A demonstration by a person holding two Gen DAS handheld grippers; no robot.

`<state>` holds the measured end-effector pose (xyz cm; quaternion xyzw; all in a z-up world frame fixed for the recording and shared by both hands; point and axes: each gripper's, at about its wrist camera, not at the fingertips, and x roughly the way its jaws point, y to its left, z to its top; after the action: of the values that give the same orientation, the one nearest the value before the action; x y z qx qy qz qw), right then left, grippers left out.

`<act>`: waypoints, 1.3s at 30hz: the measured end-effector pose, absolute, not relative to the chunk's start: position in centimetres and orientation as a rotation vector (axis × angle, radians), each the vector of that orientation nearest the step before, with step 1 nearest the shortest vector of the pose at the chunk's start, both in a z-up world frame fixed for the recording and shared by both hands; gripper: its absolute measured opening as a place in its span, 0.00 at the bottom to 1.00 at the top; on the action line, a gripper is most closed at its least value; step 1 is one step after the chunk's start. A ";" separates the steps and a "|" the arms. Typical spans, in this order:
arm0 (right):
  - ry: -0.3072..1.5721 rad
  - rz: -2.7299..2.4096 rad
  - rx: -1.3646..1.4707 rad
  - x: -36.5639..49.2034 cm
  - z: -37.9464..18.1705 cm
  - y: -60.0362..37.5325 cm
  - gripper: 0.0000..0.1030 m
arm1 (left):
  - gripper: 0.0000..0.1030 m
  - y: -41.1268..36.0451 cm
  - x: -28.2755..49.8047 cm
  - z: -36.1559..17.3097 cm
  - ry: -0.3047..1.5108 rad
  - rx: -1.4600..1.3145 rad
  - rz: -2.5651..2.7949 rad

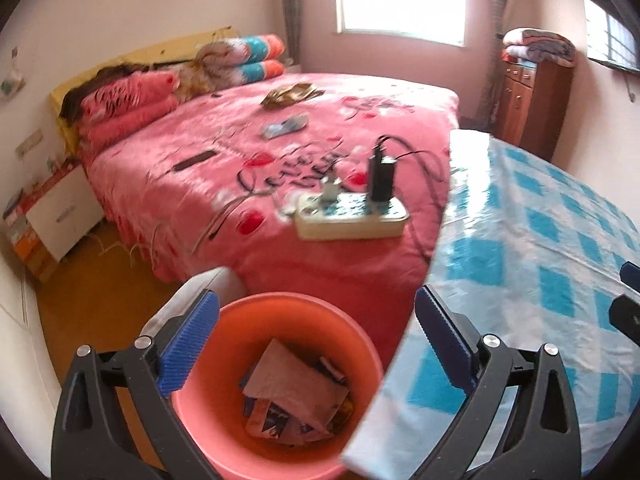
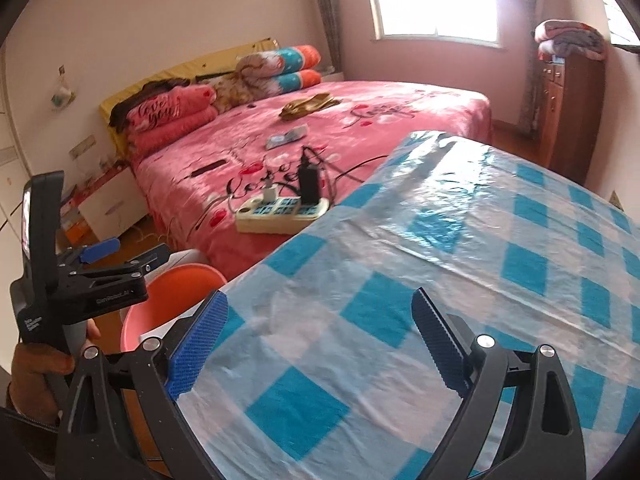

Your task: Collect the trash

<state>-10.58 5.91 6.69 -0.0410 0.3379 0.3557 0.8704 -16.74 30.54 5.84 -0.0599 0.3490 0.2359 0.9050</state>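
An orange-pink trash bin (image 1: 280, 320) stands on the floor beside the round table, with crumpled paper and wrappers (image 1: 294, 396) inside. My left gripper (image 1: 316, 344) is open and empty, hovering right above the bin's mouth. It shows from the side in the right wrist view (image 2: 124, 256), above the bin (image 2: 168, 296). My right gripper (image 2: 320, 344) is open and empty over the table's blue-and-white checked cloth (image 2: 460, 280). No trash shows on the cloth in either view.
A pink bed (image 1: 280, 152) lies behind the bin, with a power strip (image 1: 352, 216), chargers, a dark flat object and a small packet (image 1: 286, 126). A white nightstand (image 1: 60, 212) stands left, a wooden cabinet (image 1: 532, 108) right. The table edge (image 1: 400, 344) adjoins the bin.
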 end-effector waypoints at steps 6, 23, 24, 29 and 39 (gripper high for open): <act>0.644 0.700 -0.054 -10.9 7.6 2.6 0.92 | 0.96 27.4 -15.7 7.3 0.703 -0.087 0.445; 0.495 0.587 0.096 -11.8 8.8 -7.2 0.92 | 0.96 19.1 -13.6 9.6 0.683 0.017 0.328; 0.488 0.578 0.116 -11.8 8.8 -8.0 0.93 | 0.96 18.7 -13.6 9.6 0.684 0.023 0.324; 0.465 0.545 0.176 -11.6 8.8 -10.9 0.93 | 0.96 17.0 -13.2 9.7 0.690 0.044 0.298; 0.426 0.462 0.261 -10.9 8.4 -16.1 0.93 | 0.96 13.5 -11.8 10.0 0.702 0.049 0.240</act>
<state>-10.92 -16.09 8.43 0.1279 0.2087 0.2265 0.9428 -11.79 13.46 10.01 0.0241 0.3431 0.1173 0.9316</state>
